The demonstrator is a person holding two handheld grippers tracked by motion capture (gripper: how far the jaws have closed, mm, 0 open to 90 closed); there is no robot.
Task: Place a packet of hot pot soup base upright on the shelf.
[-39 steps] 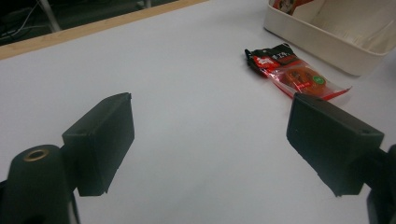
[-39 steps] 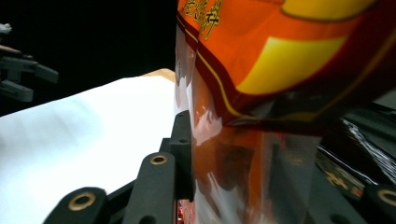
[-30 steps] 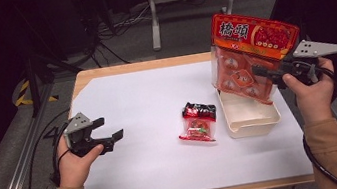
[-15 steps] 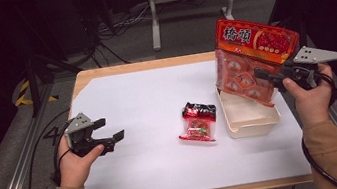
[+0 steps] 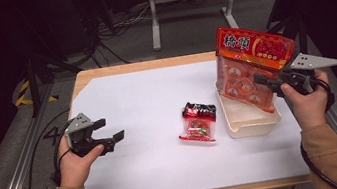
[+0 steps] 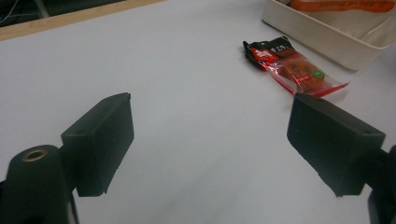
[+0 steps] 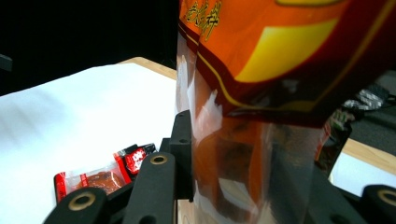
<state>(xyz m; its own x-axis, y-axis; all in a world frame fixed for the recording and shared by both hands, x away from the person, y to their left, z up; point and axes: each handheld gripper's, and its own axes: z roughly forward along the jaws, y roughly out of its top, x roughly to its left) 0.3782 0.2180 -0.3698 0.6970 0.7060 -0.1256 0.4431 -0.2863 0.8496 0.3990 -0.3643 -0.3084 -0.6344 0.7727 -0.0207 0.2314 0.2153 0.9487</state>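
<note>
My right gripper (image 5: 261, 80) is clamped on a big orange snack bag (image 5: 253, 64), the jaws pinching its clear lower half from either side; in the right gripper view the left pad (image 7: 183, 154) presses flat against the film while the bag's (image 7: 280, 70) printed orange and red header rises above my jaws. The bag stands nearly upright, tilted a little away from me, and its bottom edge hangs inside the cream tray (image 5: 249, 125) just beneath my jaws, though I cannot tell whether it touches the tray's floor. Just beyond the tray's outer wall, on the side away from my right hand (image 5: 309, 103), a small red and black packet (image 5: 197, 122) lies flat on the white table cover (image 5: 147, 102). My left gripper (image 5: 112, 139) is well apart from all this, near the far edge of the cover, with its jaws spread wide and nothing between them; in the left gripper view the two black pads (image 6: 100, 140) hover over bare white surface, and the small packet (image 6: 292, 65) lies ahead of them, off toward the right pad, with the tray's (image 6: 322, 35) corner just behind it.
</note>
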